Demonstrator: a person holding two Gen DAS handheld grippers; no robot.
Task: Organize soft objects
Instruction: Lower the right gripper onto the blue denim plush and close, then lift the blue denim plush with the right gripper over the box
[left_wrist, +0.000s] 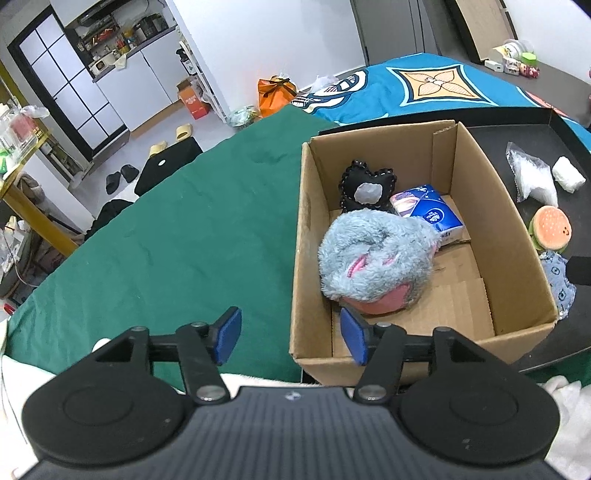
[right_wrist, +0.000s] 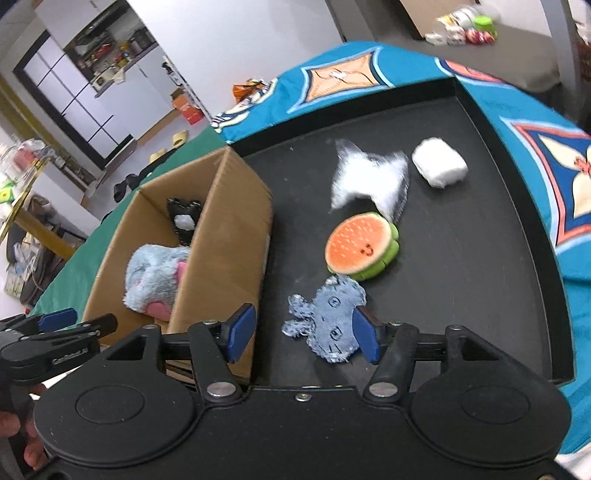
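Observation:
A cardboard box holds a grey-and-pink plush, a black heart pillow and a blue tissue pack. My left gripper is open and empty, straddling the box's near left wall. On the black tray lie a blue denim scrap, a burger plush, a white fluffy bag and a white wad. My right gripper is open, low over the denim scrap; its right finger is at the scrap's edge. The box is left of it.
A green cloth covers the table left of the box. A blue patterned cloth lies behind the tray. The left gripper shows at the right wrist view's left edge. Cluttered room floor and shelves are beyond the table.

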